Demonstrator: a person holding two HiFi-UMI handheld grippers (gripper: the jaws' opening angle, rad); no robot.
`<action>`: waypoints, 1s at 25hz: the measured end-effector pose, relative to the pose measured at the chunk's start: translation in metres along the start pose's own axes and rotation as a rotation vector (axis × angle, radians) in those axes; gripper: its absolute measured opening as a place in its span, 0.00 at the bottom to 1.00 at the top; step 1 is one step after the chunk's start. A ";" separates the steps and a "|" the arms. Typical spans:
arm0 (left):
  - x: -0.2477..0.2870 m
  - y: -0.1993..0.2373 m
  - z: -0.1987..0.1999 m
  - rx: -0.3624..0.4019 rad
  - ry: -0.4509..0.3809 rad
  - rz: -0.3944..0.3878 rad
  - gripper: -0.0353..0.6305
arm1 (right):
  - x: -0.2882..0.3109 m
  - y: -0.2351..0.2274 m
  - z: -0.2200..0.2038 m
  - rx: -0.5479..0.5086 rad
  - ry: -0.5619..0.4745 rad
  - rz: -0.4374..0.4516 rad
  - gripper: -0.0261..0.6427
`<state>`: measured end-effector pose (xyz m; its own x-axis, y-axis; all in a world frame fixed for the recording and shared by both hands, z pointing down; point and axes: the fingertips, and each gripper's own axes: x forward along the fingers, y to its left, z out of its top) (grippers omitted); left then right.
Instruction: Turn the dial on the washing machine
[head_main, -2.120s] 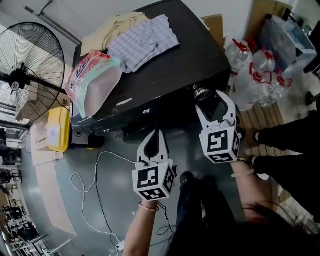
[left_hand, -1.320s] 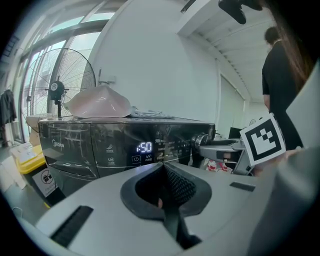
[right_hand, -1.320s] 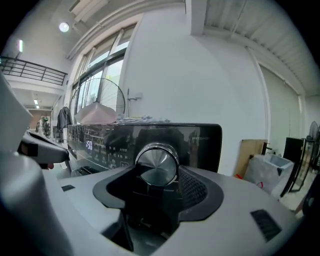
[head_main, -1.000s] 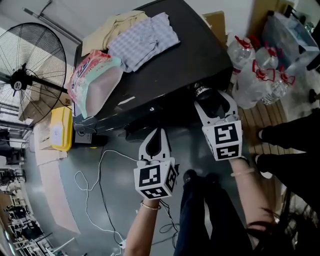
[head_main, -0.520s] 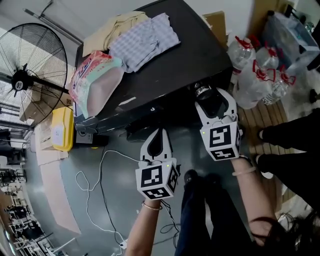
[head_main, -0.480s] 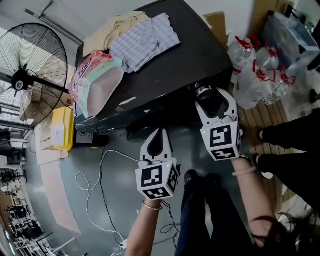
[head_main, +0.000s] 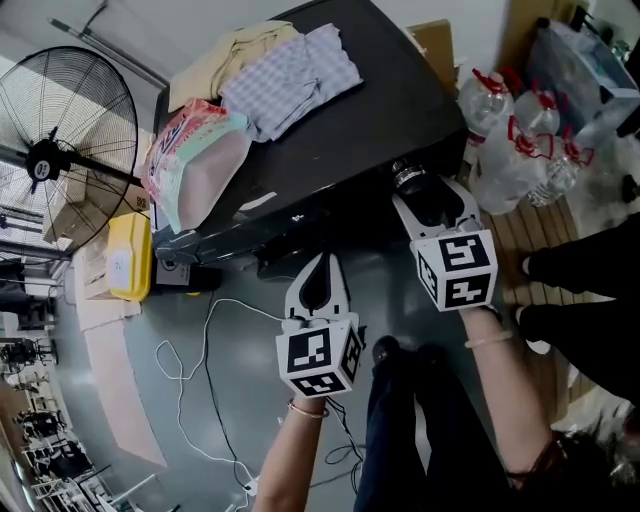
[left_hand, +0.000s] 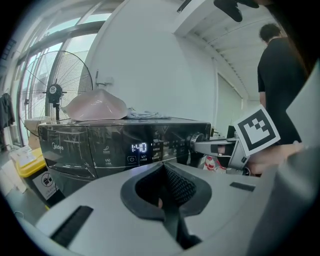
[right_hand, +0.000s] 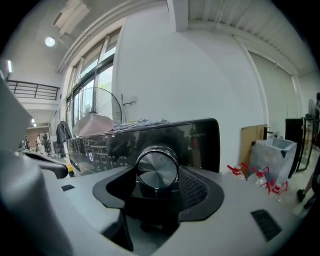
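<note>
Right gripper view: dial (right_hand: 157, 168) sits on the right end of the washer (head_main: 340, 150) front panel, with the right gripper (head_main: 420, 193) jaws closed on its sides. Left gripper (head_main: 318, 264) hangs lower and to the left, clear of the panel, jaws together, nothing between them. Clothes (head_main: 290, 75) and a pink pack (head_main: 195, 155) lie on the washer top.

washing machine (head_main: 350, 130): glossy black; display digits white
dial (right_hand: 157, 168): brushed silver
left gripper (head_main: 319, 266), right gripper (head_main: 420, 193): pale grey, black pads; cubes with black-and-white squares
cloth (head_main: 290, 80), 12 o'clock on lid: pale blue-white check
bag (head_main: 195, 160), 10 o'clock: pink
bin (head_main: 128, 258), 9 o'clock: yellow
bottles (head_main: 510, 130), 3 o'clock: clear, red caps
</note>
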<state>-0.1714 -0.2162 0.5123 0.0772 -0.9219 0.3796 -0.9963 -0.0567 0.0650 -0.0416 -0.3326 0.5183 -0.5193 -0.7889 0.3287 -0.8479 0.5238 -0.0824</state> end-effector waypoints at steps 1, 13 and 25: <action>0.000 -0.001 0.000 0.001 0.001 -0.002 0.07 | 0.000 0.000 0.000 0.023 -0.002 0.004 0.47; 0.004 -0.009 -0.001 0.021 0.000 -0.021 0.07 | -0.001 0.003 0.005 -0.150 -0.001 -0.023 0.50; 0.009 -0.014 -0.001 0.009 -0.001 -0.032 0.08 | 0.000 0.002 0.000 -0.102 -0.005 -0.001 0.47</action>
<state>-0.1566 -0.2236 0.5161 0.1088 -0.9199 0.3768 -0.9936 -0.0894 0.0687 -0.0435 -0.3318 0.5180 -0.5190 -0.7908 0.3243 -0.8333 0.5526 0.0140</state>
